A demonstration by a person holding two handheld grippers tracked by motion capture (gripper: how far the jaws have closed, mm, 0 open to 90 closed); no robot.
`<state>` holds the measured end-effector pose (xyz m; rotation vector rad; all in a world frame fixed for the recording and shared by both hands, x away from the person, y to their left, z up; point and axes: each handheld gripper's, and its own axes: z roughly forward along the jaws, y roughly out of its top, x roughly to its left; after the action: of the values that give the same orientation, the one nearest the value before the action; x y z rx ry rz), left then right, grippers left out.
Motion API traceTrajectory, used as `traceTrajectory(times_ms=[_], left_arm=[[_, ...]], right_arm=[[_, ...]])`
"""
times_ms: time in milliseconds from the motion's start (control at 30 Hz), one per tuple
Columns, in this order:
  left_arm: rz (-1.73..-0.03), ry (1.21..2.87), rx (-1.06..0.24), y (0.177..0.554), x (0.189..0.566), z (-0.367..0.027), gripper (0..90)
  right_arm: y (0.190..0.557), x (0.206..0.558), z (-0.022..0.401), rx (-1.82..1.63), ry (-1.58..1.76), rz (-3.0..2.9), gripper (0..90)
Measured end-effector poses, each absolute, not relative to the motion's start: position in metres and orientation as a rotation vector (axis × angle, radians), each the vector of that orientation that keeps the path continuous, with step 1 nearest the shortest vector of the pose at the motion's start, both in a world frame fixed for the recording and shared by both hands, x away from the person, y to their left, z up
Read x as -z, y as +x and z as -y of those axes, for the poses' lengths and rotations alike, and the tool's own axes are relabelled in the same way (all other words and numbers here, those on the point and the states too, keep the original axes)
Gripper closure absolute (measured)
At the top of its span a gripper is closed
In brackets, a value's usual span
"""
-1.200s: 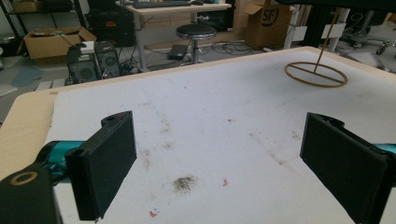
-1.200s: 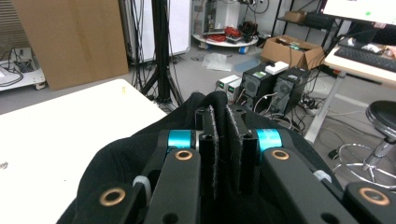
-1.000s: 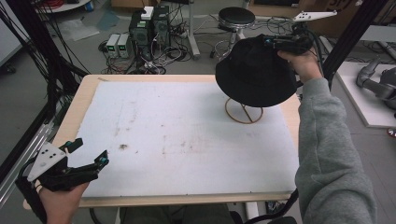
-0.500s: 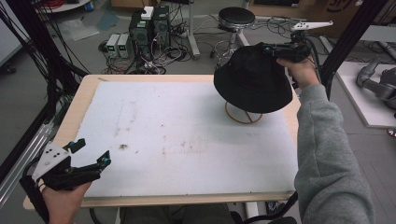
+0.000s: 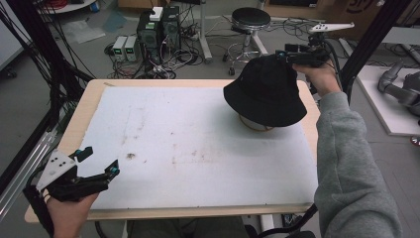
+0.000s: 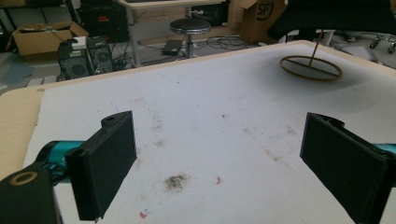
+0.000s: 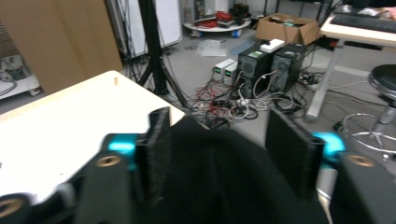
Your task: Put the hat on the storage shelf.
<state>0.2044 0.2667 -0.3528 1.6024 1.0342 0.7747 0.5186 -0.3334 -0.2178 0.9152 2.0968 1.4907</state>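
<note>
The black bucket hat sits over a wire stand at the counter's far right. It looks soft and light; its crown pinches best. The right tool straddles that crown, jaws parted. Well away from the stand, the left tool gapes wide, empty.

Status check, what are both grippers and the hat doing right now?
Left gripper open, idle at near table corner. Right gripper jaws apart around crown of black fabric bucket hat; grip unclear. Hat sits over thin wooden ring-base stand. Nothing in the way.
</note>
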Motion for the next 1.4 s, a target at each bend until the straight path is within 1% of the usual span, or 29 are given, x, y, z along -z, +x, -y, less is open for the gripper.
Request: traceTrajectory(times_ms=[33, 67, 133, 167, 200, 367, 533, 633, 667, 767, 867, 933, 967, 1000, 1067, 1133, 1400], left_arm=[[-1.034, 1.604, -0.774, 0.205, 0.353, -0.266, 11.0], [-1.030, 1.605, -0.771, 0.205, 0.352, -0.266, 11.0], [-1.025, 1.603, -0.770, 0.205, 0.352, -0.265, 11.0], [-1.022, 1.605, -0.769, 0.205, 0.352, -0.264, 11.0], [-1.022, 1.604, -0.768, 0.206, 0.352, -0.264, 11.0], [-1.010, 1.611, -0.765, 0.207, 0.351, -0.261, 11.0], [-1.005, 1.616, -0.760, 0.211, 0.352, -0.259, 11.0], [-1.001, 1.622, -0.769, 0.214, 0.352, -0.257, 11.0], [-0.999, 1.623, -0.767, 0.215, 0.351, -0.257, 11.0], [-0.991, 1.621, -0.759, 0.217, 0.351, -0.255, 11.0], [-0.980, 1.616, -0.746, 0.221, 0.351, -0.253, 11.0], [-0.982, 1.619, -0.751, 0.222, 0.350, -0.253, 11.0], [-0.984, 1.620, -0.756, 0.223, 0.350, -0.252, 11.0], [-0.980, 1.621, -0.757, 0.224, 0.350, -0.251, 11.0], [-0.975, 1.612, -0.748, 0.227, 0.349, -0.249, 11.0], [-0.965, 1.611, -0.742, 0.230, 0.349, -0.248, 11.0], [-0.949, 1.630, -0.733, 0.244, 0.350, -0.238, 11.1]], right_arm=[[0.518, 0.217, 0.334, -1.492, 0.930, -2.097, 31.2], [0.518, 0.217, 0.334, -1.492, 0.930, -2.097, 31.2], [0.516, 0.216, 0.336, -1.490, 0.960, -2.088, 20.7], [0.514, 0.215, 0.337, -1.487, 0.984, -2.073, 12.1], [0.512, 0.214, 0.338, -1.486, 1.002, -2.068, 11.3], [0.501, 0.210, 0.337, -1.455, 1.011, -2.017, 11.2], [0.480, 0.200, 0.332, -1.432, 0.982, -1.975, 11.2], [0.474, 0.200, 0.330, -1.422, 0.973, -1.966, 11.2], [0.467, 0.203, 0.330, -1.434, 0.957, -1.947, 11.2], [0.461, 0.209, 0.330, -1.447, 0.978, -1.949, 11.2], [0.451, 0.219, 0.329, -1.372, 1.062, -1.957, 11.2], [0.447, 0.221, 0.330, -1.380, 1.067, -1.938, 11.2], [0.437, 0.228, 0.332, -1.429, 1.025, -1.910, 11.2], [0.437, 0.228, 0.332, -1.429, 1.025, -1.910, 11.2], [0.421, 0.240, 0.333, -1.460, 1.009, -1.865, 11.2], [0.414, 0.246, 0.335, -1.451, 1.025, -1.868, 11.2], [0.394, 0.267, 0.343, -1.469, 1.066, -1.823, 11.2]])
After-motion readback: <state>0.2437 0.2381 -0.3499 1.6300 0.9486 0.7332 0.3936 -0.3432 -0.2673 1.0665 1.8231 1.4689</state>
